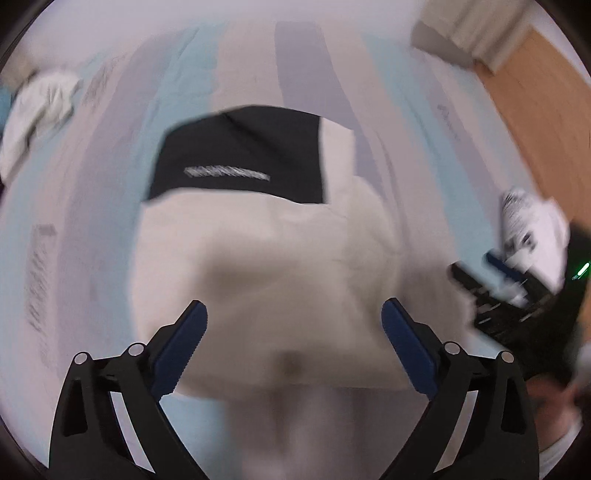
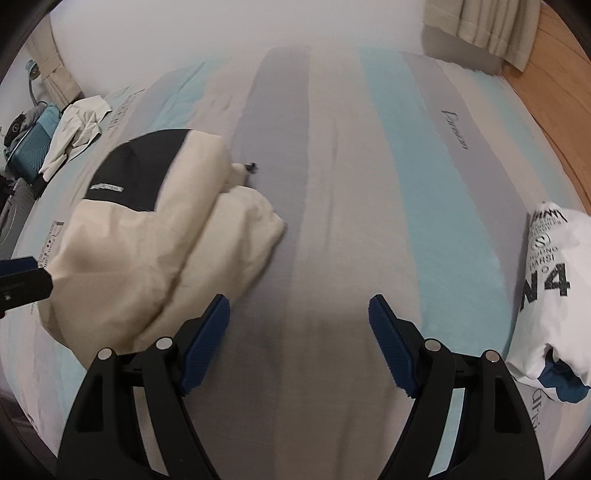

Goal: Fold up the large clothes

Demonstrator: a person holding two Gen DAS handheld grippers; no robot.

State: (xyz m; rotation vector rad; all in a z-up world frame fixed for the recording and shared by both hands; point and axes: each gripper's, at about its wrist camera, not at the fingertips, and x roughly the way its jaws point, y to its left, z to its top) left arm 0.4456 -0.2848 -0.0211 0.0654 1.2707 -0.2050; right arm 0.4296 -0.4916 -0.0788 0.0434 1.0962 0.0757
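A cream jacket with a black upper panel (image 1: pixel 273 251) lies folded in a bundle on the striped bed sheet (image 1: pixel 110 221). It also shows in the right wrist view (image 2: pixel 147 240), at the left. My left gripper (image 1: pixel 294 325) is open and empty, hovering just above the jacket's near cream part. My right gripper (image 2: pixel 298 317) is open and empty over bare sheet (image 2: pixel 351 184), to the right of the jacket. The left gripper's finger tip (image 2: pixel 22 277) shows at the left edge of the right wrist view, beside the jacket. The left wrist view is blurred.
A white printed T-shirt (image 2: pixel 550 280) lies folded at the bed's right edge. A white garment (image 2: pixel 77 129) lies crumpled at the far left, near a teal suitcase (image 2: pixel 33 144). Wooden floor (image 2: pixel 561 92) and a curtain (image 2: pixel 476 26) are at the right.
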